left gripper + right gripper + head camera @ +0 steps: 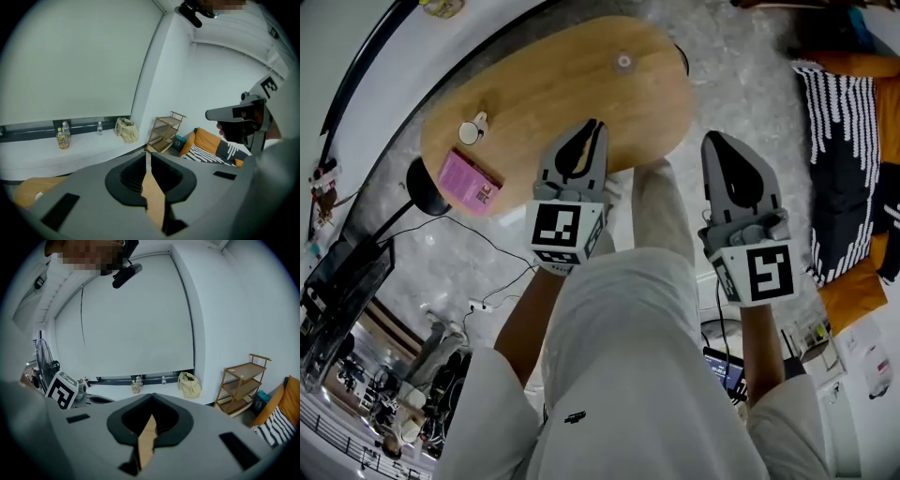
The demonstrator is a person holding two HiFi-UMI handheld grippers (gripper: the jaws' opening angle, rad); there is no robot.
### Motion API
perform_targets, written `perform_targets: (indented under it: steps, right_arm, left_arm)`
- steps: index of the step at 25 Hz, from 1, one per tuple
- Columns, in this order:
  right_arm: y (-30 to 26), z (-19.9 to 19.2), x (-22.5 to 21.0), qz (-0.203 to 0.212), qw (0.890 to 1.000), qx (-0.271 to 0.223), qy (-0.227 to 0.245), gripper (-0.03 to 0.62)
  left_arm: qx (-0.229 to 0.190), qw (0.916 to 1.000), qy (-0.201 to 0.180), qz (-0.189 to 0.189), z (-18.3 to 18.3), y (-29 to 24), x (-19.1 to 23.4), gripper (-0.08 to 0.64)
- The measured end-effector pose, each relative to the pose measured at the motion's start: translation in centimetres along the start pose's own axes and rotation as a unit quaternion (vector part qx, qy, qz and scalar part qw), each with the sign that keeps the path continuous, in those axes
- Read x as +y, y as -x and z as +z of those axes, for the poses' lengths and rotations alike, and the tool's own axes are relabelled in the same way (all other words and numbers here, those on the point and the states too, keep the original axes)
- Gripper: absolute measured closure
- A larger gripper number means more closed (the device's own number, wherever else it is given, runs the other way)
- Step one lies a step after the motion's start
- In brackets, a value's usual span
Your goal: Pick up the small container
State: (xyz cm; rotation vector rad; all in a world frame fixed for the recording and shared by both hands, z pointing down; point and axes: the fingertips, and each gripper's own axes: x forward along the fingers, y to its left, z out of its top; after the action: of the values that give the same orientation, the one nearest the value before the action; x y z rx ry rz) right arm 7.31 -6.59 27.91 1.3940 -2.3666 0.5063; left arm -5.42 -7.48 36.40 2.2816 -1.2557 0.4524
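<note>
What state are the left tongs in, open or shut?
Shut. In the left gripper view the left tongs show jaws together at the tips, nothing between them.

Head view steeply down onto the table [581, 84] — 2 gripper views along their jaws, both toward the ledge [84, 146]

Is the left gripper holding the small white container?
No, the small white container sits on the wooden table beside the pink box, apart from the shut, empty left gripper.
</note>
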Motion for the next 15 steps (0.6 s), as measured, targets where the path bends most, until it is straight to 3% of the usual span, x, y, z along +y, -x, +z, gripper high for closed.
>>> perform_targets:
  steps: [8, 15]
  right_arm:
    - [-3.5, -2.0, -2.1, 0.026, 0.999, 0.024, 0.000, 0.586]
    - [-5.8, -4.8, -4.4, 0.031, 0.998, 0.056, 0.006, 0.586]
  left_arm:
    - [0.008, 0.9996, 0.011, 0.025, -1.7, -4.1, 1.5, 0.476]
    - [0.022, 0.9994, 0.012, 0.024, -4.2, -8.0, 2.0, 0.419]
